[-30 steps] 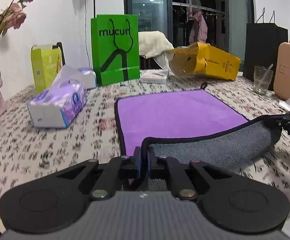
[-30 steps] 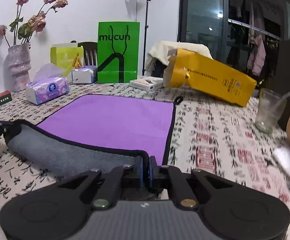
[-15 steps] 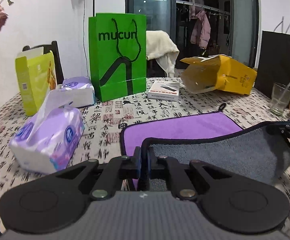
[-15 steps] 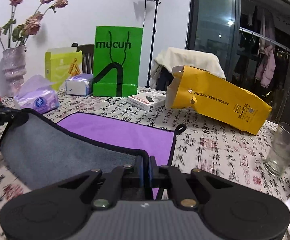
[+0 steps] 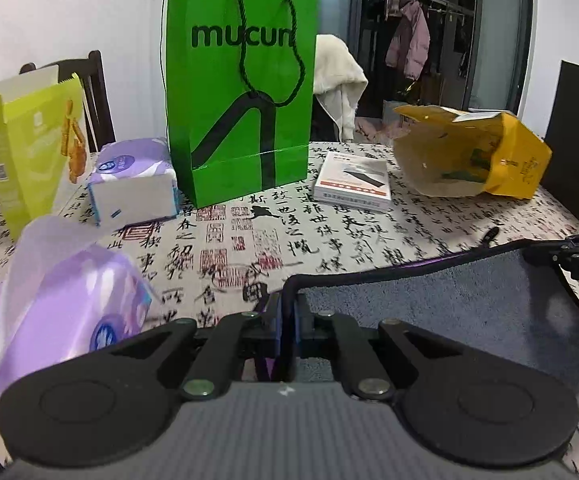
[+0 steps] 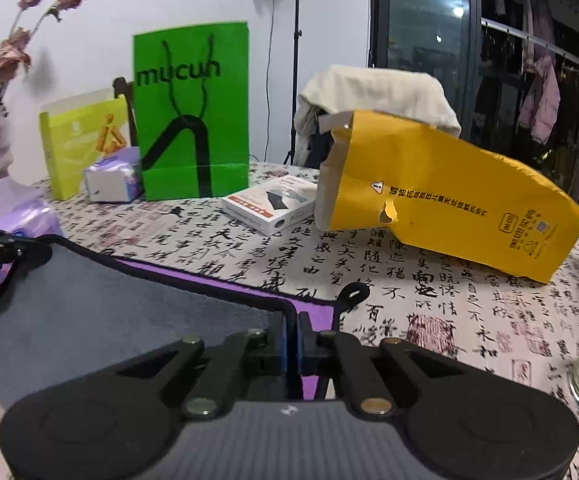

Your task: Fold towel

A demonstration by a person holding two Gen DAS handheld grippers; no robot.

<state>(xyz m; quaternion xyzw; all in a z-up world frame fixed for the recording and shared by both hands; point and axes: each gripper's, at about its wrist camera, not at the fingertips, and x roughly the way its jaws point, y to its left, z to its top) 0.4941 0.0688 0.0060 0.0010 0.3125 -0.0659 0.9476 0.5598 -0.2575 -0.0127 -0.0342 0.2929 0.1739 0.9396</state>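
I have both tongs pinching the near hem of the rectangular microfibre towel, grey on one face and purple on the other, with black piping (image 5: 449, 312). My left tongs (image 5: 285, 320) are pressed together on its left corner, and my right tongs (image 6: 292, 334) are pressed together on the right corner. The towel lies on the table covered in a calligraphy-print cloth (image 5: 289, 232); the lifted hem arches over with the grey face up, and only a thin purple strip and the black hanging loop (image 6: 351, 296) show past it.

I judge this to be the first fold, carried nearly to the far hem. Next I need to lower both corners evenly onto the far edge, line up the piping, then let go.

Containers: the upright green paper shopping bag (image 5: 241, 92) hides its contents. The yellow paper sack lying on its side (image 5: 473, 152) gapes open, with something inside I cannot identify. The open lime-green carton (image 5: 29, 148) looks empty from here.
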